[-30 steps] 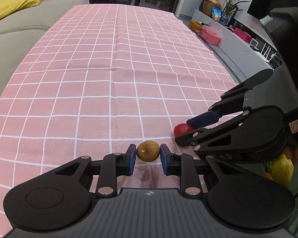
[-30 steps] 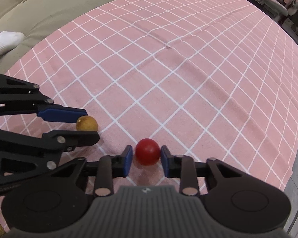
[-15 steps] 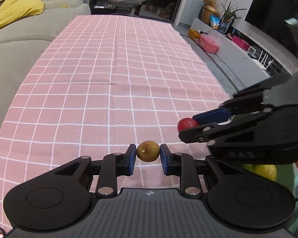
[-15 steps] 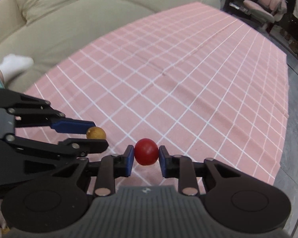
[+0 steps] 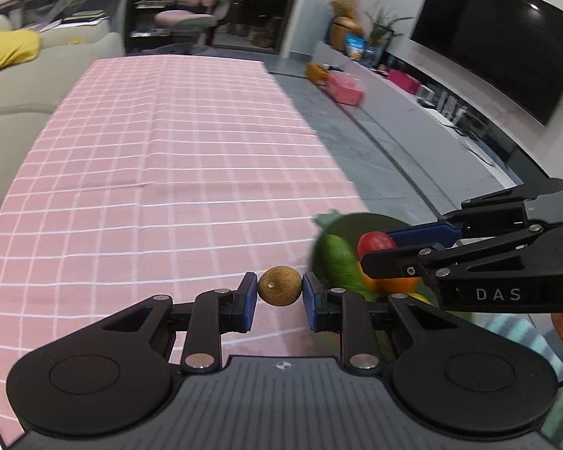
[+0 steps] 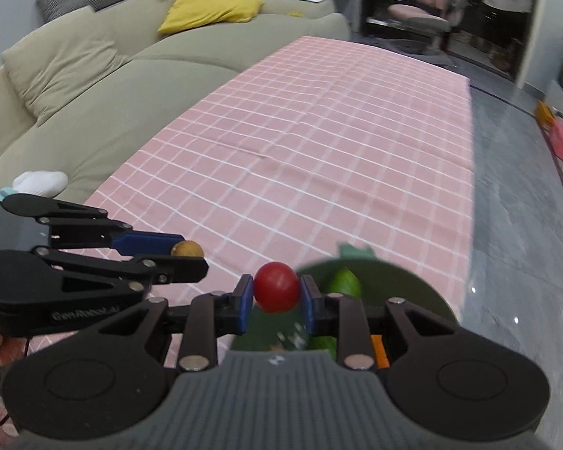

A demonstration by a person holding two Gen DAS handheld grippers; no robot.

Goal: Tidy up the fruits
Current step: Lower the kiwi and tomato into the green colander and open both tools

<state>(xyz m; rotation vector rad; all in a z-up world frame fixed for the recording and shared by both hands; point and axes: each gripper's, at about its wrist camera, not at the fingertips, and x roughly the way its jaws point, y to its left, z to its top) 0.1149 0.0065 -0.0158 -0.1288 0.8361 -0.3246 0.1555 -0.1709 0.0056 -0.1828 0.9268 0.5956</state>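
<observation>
Both fruits are clamped: left hand-held gripper on brown fruit, right hand-held gripper on red fruit; I'd lower gently into the green bowl.

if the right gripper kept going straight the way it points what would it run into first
Probably nothing close: past the red fruit held by the right gripper, the line runs over the green bowl's left edge and along the pink checked tablecloth. Depth is unclear.

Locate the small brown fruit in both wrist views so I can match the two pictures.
Left wrist: the brown fruit sits bottom centre, clamped between the left gripper fingers.
Right wrist: the same fruit appears at left of centre, at the tips of the left gripper seen from the side.
Shared landmark: the red fruit held in the right gripper, over the green bowl.
</observation>
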